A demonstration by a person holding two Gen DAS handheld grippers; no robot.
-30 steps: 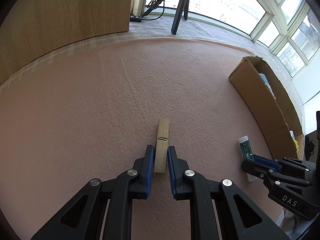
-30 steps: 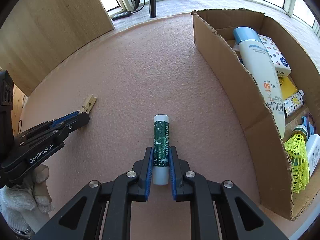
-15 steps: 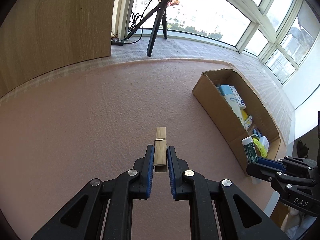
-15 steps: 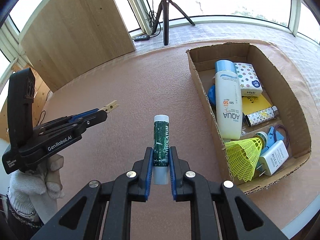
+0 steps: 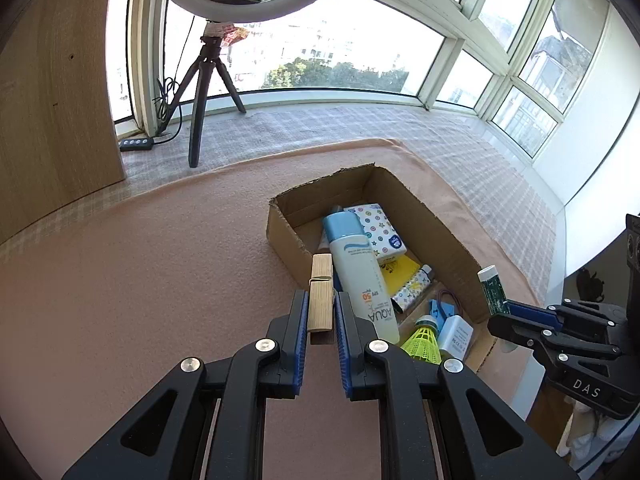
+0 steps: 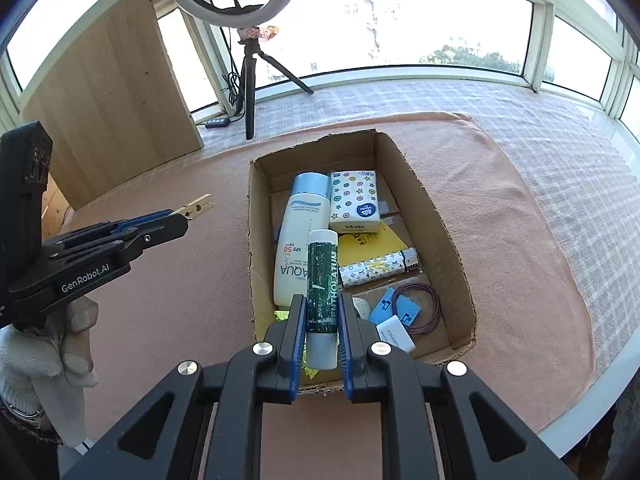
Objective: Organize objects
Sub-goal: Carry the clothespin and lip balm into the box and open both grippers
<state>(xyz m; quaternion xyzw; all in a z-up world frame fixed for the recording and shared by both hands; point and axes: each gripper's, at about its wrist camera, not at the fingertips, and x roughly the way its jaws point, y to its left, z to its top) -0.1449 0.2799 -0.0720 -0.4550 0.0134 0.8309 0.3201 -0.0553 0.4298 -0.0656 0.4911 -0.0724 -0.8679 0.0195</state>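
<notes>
Sunny window-side table, pink mat: left gripper (image 5: 321, 314) clamped a wooden clothespin (image 5: 321, 292) beside the cardboard box (image 6: 424, 216), right gripper (image 6: 322, 322) pinched the lip-balm tube (image 6: 322, 280) above it, so I'd lower both inside before letting go.

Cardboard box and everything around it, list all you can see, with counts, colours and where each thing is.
cardboard box: 1, brown, on pink mat
sunscreen bottle: 1, white and blue, in box
tissue pack: 1, patterned, in box
lighter: 1, patterned, in box
shuttlecock: 1, yellow, in box
tripod: 1, black, beyond mat
clothespin: 1, wooden, in left gripper
lip balm tube: 1, green and white, in right gripper
left gripper: shut
right gripper: shut
</notes>
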